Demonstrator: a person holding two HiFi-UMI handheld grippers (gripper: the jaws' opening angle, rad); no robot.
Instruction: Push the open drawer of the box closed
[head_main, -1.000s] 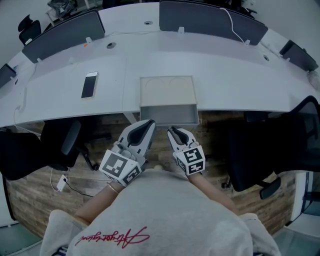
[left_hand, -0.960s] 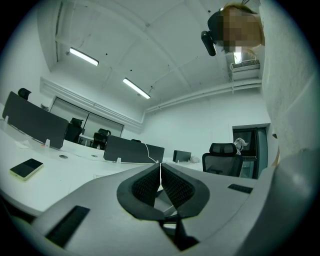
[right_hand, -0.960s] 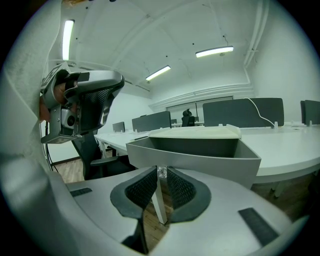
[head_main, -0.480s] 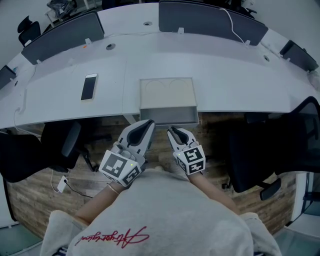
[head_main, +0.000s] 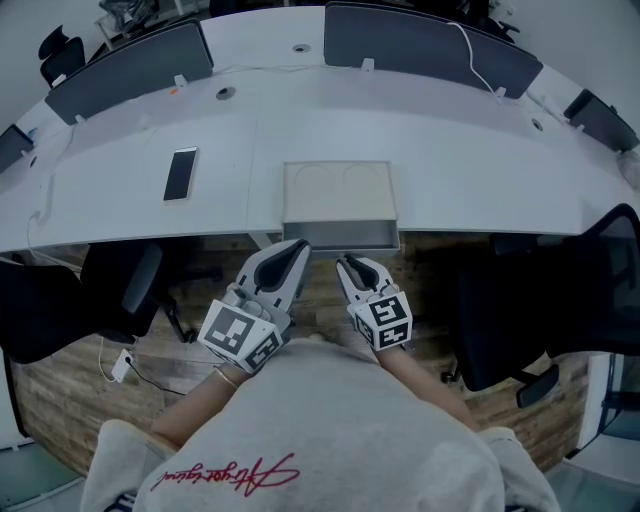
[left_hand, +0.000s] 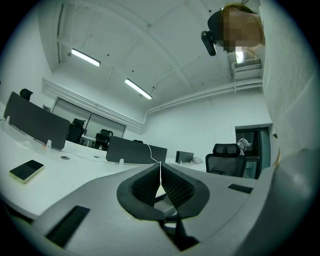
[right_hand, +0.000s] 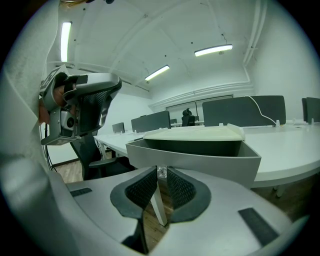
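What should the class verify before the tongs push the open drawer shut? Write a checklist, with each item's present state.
1. Drawer stands out from the box, front toward the person: ok.
2. Left tongs shut, nothing between them: ok.
3. Right tongs shut, nothing between them: ok.
4. Right tongs aimed at the drawer front: ok; it fills the right gripper view ahead.
5. Tongs touching the drawer front: not ok for the right, a gap shows; cannot tell for the left.
6. Phone lies apart from the box on the desk: ok.
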